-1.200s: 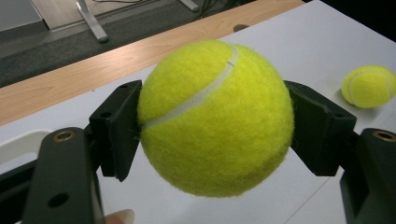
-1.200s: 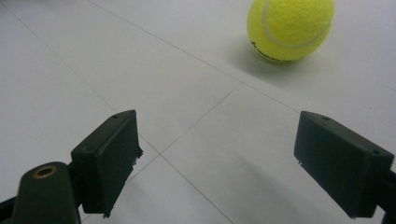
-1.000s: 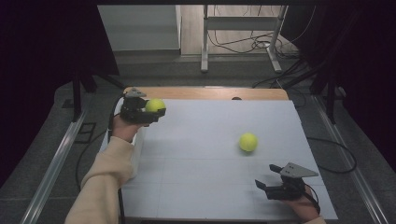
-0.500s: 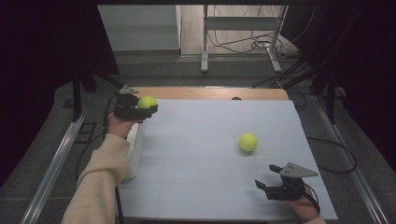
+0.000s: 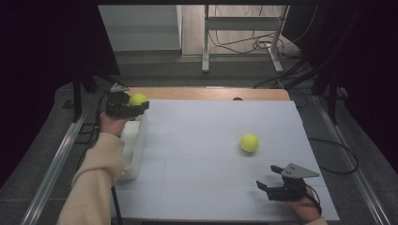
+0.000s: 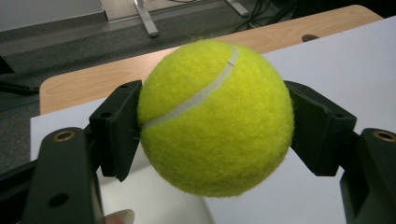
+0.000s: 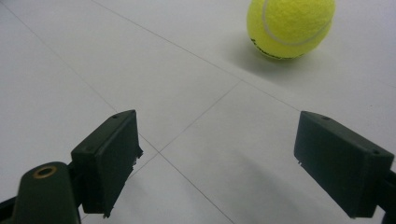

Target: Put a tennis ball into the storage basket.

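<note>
Leftward and toward the far edge goes the left gripper (image 5: 133,105) since a second ago, carrying its fuzzy yellow-green tennis ball (image 5: 138,99) off the white sheet-covered surface (image 5: 211,140) and out to that surface's far left corner. Now it hangs over the far end of the white rectangular plastic tray (image 5: 136,150) that runs along the surface's left edge. In the left gripper view the black fingers (image 6: 116,128) are pinching that ball (image 6: 217,116) on both sides, its white seam curving across the top. A second yellow-green tennis ball (image 5: 249,142) lies loose on the surface, right of centre, same spot as before. No change from the right gripper (image 5: 272,183) either: it sits at the surface's near right corner, fingers (image 7: 109,156) spread wide with nothing between them. From the right gripper view, the loose ball (image 7: 290,25) rests well ahead of those fingers, apart from them, casting a soft shadow on the white sheet.
</note>
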The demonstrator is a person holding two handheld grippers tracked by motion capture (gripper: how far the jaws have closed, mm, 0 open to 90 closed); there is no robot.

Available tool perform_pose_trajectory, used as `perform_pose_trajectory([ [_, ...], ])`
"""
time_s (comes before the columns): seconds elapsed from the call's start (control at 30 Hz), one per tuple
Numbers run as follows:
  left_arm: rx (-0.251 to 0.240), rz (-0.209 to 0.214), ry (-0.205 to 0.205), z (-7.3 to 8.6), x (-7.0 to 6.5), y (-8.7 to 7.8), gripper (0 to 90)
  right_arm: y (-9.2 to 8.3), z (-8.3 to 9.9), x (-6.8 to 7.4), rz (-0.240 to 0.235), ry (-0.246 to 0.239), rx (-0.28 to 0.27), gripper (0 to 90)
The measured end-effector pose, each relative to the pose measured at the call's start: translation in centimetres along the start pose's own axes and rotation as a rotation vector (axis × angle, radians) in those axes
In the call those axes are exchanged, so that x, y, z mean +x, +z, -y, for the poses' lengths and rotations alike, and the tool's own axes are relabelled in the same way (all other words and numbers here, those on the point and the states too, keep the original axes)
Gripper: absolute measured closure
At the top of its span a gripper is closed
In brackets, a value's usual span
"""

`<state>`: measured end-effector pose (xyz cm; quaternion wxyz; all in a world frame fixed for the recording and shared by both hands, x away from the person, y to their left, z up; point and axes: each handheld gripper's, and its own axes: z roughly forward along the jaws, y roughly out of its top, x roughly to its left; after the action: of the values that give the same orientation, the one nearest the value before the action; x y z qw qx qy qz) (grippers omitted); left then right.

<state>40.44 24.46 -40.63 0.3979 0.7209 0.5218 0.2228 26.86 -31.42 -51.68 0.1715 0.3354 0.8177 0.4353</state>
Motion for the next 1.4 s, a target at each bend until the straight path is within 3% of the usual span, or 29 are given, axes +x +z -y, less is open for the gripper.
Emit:
perform_pose_trajectory([
  [0.8,0.012,-0.052,-0.035,0.4,1.9,-0.4,26.2,0.0,0.0,0.0,0.003,0.0,0.001,14.7],
  [1.4,0.094,-0.081,-0.034,0.8,2.7,0.9,26.1,0.0,0.0,0.0,0.003,0.001,0.001,14.7],
])
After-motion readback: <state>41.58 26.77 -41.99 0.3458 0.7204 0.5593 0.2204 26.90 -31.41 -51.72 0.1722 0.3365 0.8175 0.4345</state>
